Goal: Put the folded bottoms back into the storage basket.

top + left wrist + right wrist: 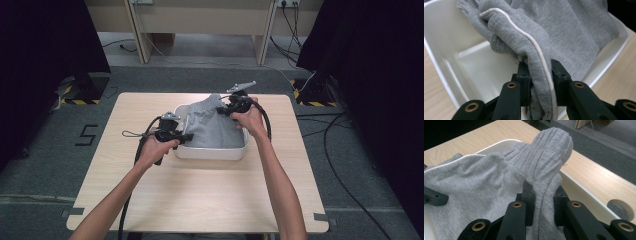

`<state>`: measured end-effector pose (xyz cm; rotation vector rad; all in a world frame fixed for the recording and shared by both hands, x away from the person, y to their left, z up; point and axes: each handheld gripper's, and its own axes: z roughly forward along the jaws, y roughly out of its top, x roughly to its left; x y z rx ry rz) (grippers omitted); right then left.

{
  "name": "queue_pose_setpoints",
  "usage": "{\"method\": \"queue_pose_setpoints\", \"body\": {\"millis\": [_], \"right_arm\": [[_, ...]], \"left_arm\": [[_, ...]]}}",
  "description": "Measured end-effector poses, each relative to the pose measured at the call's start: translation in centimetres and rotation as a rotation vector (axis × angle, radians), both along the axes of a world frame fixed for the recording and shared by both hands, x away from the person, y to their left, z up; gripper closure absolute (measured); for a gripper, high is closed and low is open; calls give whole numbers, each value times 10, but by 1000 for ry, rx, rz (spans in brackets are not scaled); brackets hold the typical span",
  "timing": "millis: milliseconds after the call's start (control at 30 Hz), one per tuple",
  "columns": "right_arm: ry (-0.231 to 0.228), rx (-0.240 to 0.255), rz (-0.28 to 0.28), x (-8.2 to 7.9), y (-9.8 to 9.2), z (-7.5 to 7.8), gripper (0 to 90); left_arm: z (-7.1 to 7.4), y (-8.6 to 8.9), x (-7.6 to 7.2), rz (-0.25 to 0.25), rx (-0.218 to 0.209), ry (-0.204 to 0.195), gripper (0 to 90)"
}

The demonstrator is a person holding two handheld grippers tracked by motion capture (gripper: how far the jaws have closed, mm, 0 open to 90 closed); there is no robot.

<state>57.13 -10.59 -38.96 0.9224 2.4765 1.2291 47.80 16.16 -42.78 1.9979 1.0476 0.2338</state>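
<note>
A grey garment (216, 127) with thin white piping lies draped in a white plastic bin (210, 152) at the middle of the wooden table. My left gripper (187, 137) is at the bin's near left corner and is shut on a fold of the grey garment (541, 75) along the piping. My right gripper (221, 110) is over the bin's far right side and is shut on the ribbed waistband of the grey garment (544, 195). The bin's white floor (481, 72) shows bare beneath the lifted cloth.
The wooden table (200, 195) has open surface in front of the bin and to both sides. A round hole (620, 210) sits in the tabletop near the bin. Cables (345, 165) trail over the grey floor at the right.
</note>
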Motion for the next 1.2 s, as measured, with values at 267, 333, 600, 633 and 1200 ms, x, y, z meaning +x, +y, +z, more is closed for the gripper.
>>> {"method": "queue_pose_setpoints", "body": {"millis": [267, 333, 600, 633, 1200], "right_arm": [[46, -25, -17, 2, 3, -17, 772], [57, -28, -23, 3, 3, -20, 771], [92, -65, -39, 5, 3, -32, 751], [91, -77, -32, 5, 4, -33, 745], [65, -166, -121, -3, 5, -25, 424]], "left_arm": [[-7, -3, 3, 5, 38, 36, 707], [-9, -3, 4, 5, 47, 49, 702], [-17, -6, 7, 4, 94, 72, 682], [-17, -6, 7, 4, 97, 75, 678], [-2, -5, -2, 60, 48, 14, 414]]}}
